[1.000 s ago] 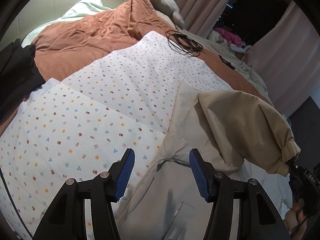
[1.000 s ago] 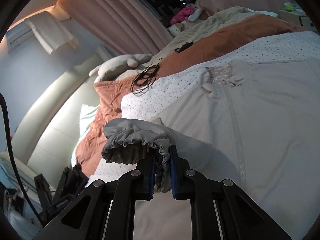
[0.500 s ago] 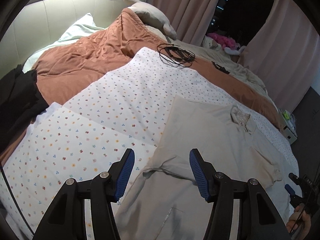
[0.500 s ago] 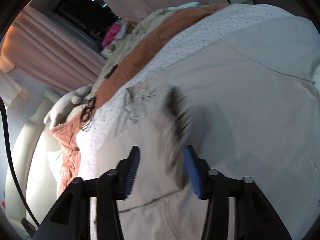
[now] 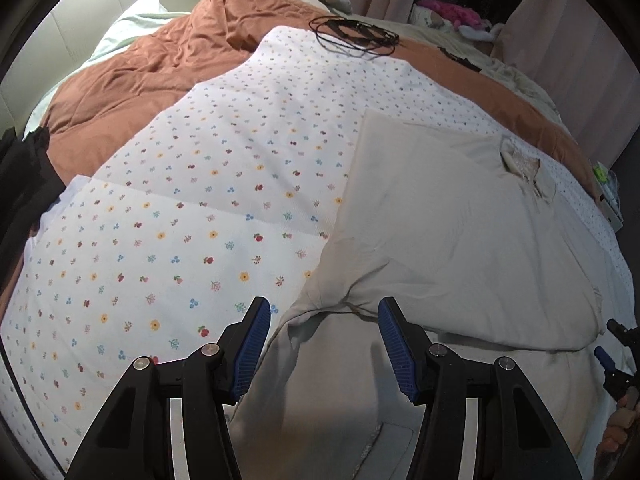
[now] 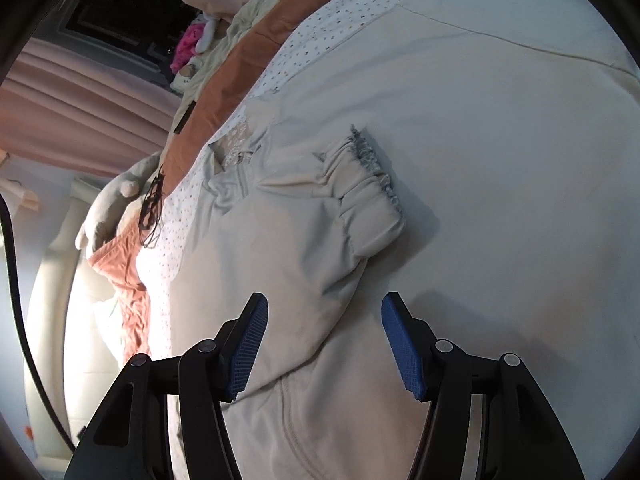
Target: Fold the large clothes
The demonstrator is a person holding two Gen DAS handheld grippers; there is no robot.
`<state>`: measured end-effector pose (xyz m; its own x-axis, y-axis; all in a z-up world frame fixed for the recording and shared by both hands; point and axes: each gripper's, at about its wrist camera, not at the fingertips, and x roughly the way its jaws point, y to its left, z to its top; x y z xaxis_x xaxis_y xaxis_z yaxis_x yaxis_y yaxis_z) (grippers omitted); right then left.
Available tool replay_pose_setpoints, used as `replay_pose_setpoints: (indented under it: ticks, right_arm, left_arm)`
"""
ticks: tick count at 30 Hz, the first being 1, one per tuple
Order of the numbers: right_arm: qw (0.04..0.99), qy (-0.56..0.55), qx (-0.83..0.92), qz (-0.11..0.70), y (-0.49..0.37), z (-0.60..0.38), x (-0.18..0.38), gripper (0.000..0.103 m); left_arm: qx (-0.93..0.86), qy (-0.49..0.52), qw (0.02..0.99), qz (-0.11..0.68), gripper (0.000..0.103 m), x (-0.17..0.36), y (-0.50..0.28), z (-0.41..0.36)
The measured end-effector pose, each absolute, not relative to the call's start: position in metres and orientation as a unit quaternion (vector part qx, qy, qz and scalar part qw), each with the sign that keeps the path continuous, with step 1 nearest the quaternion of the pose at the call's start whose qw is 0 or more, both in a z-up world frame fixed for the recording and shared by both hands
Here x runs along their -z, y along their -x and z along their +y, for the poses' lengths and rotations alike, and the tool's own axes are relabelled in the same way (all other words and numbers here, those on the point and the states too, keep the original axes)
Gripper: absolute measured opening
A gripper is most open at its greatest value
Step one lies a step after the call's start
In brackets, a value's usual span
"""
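Note:
A large beige zip jacket lies flat on a floral white sheet on the bed. One sleeve is folded across its front; its elastic cuff rests on the chest below the collar. My left gripper is open and empty, hovering over the folded sleeve's crease near the jacket's left edge. My right gripper is open and empty just above the folded sleeve, short of the cuff. It also shows at the right edge of the left wrist view.
A rust-brown quilt covers the bed beyond the sheet. A coiled black cable lies at the sheet's far end. Dark clothing sits at the left edge. Curtains, pillows and a pink toy are at the back.
My right gripper carried the sleeve cuff across the jacket, opened and let it go; the sleeve now lies folded on the front. My left gripper stayed open, shifting slightly.

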<state>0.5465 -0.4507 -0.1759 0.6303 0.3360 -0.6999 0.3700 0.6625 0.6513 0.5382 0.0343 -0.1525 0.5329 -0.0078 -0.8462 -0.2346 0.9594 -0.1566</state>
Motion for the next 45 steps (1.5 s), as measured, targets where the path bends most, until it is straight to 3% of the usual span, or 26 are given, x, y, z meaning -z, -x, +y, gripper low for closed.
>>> replay_pose_setpoints:
  ticks: [3, 4, 6, 7, 8, 19, 21, 23, 26, 28, 30, 31, 45]
  right_arm:
    - [0.797, -0.424, 0.012, 0.431, -0.557, -0.456, 0.191, 0.059]
    - [0.797, -0.427, 0.008, 0.427, -0.560, -0.458, 0.194, 0.054]
    - [0.801, -0.420, 0.007, 0.427, -0.567, -0.459, 0.197, 0.039]
    - [0.802, -0.418, 0.006, 0.426, -0.570, -0.459, 0.198, 0.024]
    - [0.804, -0.418, 0.007, 0.424, -0.572, -0.460, 0.199, 0.021]
    - [0.795, -0.415, -0.015, 0.441, -0.577, -0.460, 0.195, 0.018]
    - [0.796, -0.405, -0.017, 0.449, -0.575, -0.464, 0.191, 0.022]
    - [0.799, -0.392, 0.001, 0.457, -0.571, -0.470, 0.185, 0.043]
    - [0.808, -0.388, 0.024, 0.443, -0.555, -0.492, 0.170, 0.066]
    - [0.816, -0.384, 0.034, 0.430, -0.545, -0.508, 0.161, 0.067]
    - [0.825, -0.375, 0.050, 0.421, -0.535, -0.525, 0.151, 0.067]
    - [0.829, -0.372, 0.057, 0.414, -0.529, -0.535, 0.147, 0.067]
    - [0.842, -0.403, 0.159, 0.321, -0.453, -0.677, 0.126, 0.067]
  left_arm:
    - [-0.082, 0.110, 0.855, 0.499, 0.040, 0.166, -0.543, 0.036]
    - [-0.087, 0.105, 0.853, 0.504, 0.039, 0.170, -0.544, 0.037]
    - [-0.101, 0.092, 0.847, 0.514, 0.031, 0.178, -0.548, 0.039]
    - [-0.102, 0.093, 0.845, 0.517, 0.031, 0.181, -0.549, 0.042]
    - [-0.101, 0.097, 0.843, 0.519, 0.031, 0.184, -0.550, 0.044]
    - [-0.135, 0.087, 0.840, 0.519, 0.031, 0.190, -0.556, 0.047]
    - [-0.136, 0.086, 0.839, 0.519, 0.032, 0.188, -0.554, 0.047]
    - [-0.133, 0.101, 0.840, 0.515, 0.032, 0.183, -0.550, 0.049]
    - [-0.117, 0.122, 0.852, 0.496, 0.032, 0.166, -0.540, 0.047]
    - [-0.105, 0.128, 0.862, 0.480, 0.044, 0.155, -0.534, 0.043]
    - [-0.099, 0.131, 0.871, 0.463, 0.069, 0.145, -0.528, 0.039]
    - [-0.099, 0.128, 0.876, 0.454, 0.072, 0.140, -0.525, 0.036]
    - [-0.071, 0.097, 0.904, 0.410, 0.074, 0.104, -0.502, -0.016]
